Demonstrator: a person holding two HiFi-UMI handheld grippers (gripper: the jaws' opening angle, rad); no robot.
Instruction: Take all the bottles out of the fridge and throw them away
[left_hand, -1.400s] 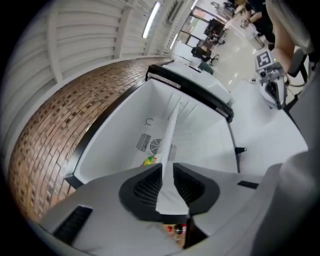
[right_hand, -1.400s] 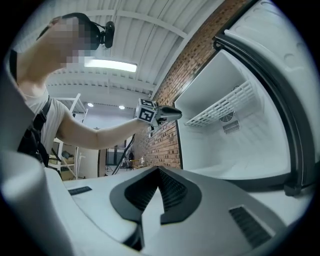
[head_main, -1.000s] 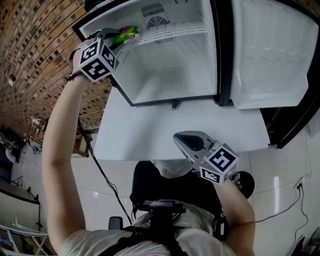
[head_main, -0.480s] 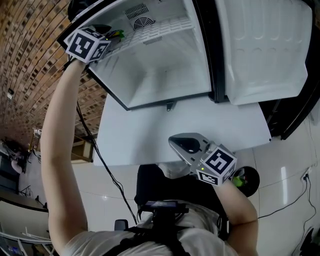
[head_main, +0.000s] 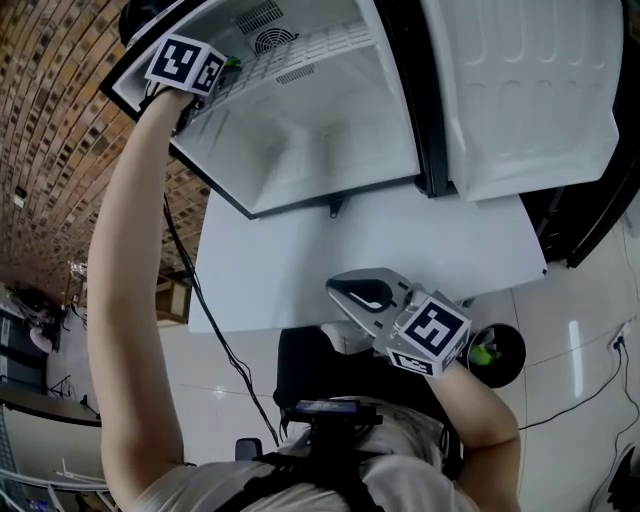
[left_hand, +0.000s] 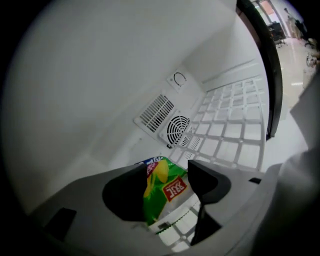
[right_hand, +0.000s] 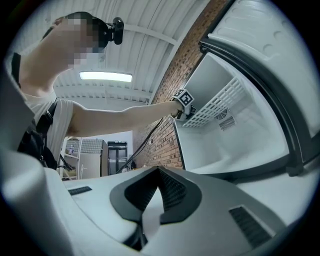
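Note:
A bottle with a green and yellow label (left_hand: 160, 192) lies on the white wire shelf (left_hand: 235, 135) high in the open fridge. My left gripper (left_hand: 165, 172) reaches onto that shelf. Its jaws have just been opening and now stand wide with the bottle between them, not pressed on it. In the head view the left gripper (head_main: 226, 70) is at the fridge's top left, and only a sliver of green bottle (head_main: 234, 63) shows past its marker cube. My right gripper (head_main: 340, 287) hovers low in front of the fridge, shut and holding nothing.
The fridge door (head_main: 520, 100) stands open at the right. Beside my right hand, a black round bin (head_main: 497, 352) on the tiled floor holds something green. A brick wall (head_main: 60, 150) runs along the left. The fridge's lower white front (head_main: 300, 270) is closed.
My left gripper has gone further up and left onto the wire shelf and rolled, and its cube now hides most of the bottle. The right gripper has stayed put.

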